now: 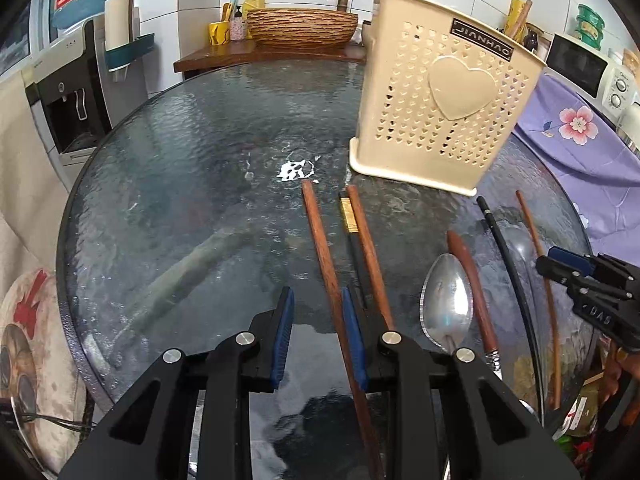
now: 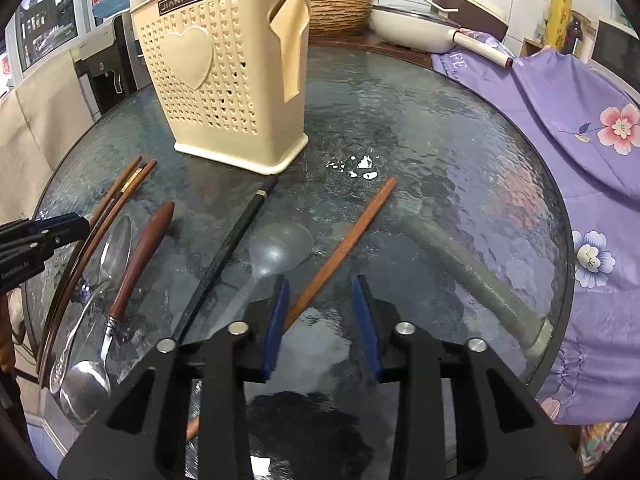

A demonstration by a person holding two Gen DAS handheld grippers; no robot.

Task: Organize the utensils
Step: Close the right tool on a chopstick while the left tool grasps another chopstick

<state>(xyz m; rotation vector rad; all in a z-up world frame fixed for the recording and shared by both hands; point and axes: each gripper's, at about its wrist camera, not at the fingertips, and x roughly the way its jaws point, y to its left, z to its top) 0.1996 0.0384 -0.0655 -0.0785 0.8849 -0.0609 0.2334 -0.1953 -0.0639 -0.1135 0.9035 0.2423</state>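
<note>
A cream perforated utensil holder (image 1: 440,108) (image 2: 228,76) stands on the round glass table (image 1: 192,184) (image 2: 460,168). Brown chopsticks (image 1: 324,256), a black chopstick with a gold band (image 1: 352,232), a metal spoon (image 1: 446,300) and a wooden-handled utensil (image 1: 472,288) lie in front of it. My left gripper (image 1: 318,312) is open, one brown chopstick running between its fingers. My right gripper (image 2: 320,308) is open above a brown chopstick (image 2: 344,248), beside a black chopstick (image 2: 236,248) and a clear plastic spoon (image 2: 276,248). The right gripper also shows in the left wrist view (image 1: 560,264).
A purple flowered cloth (image 2: 580,128) covers something to the right of the table. A woven bowl (image 1: 302,26), bottles and a tap stand on a counter behind. A water dispenser (image 1: 72,92) stands at the left. A white pan (image 2: 416,26) sits behind the table.
</note>
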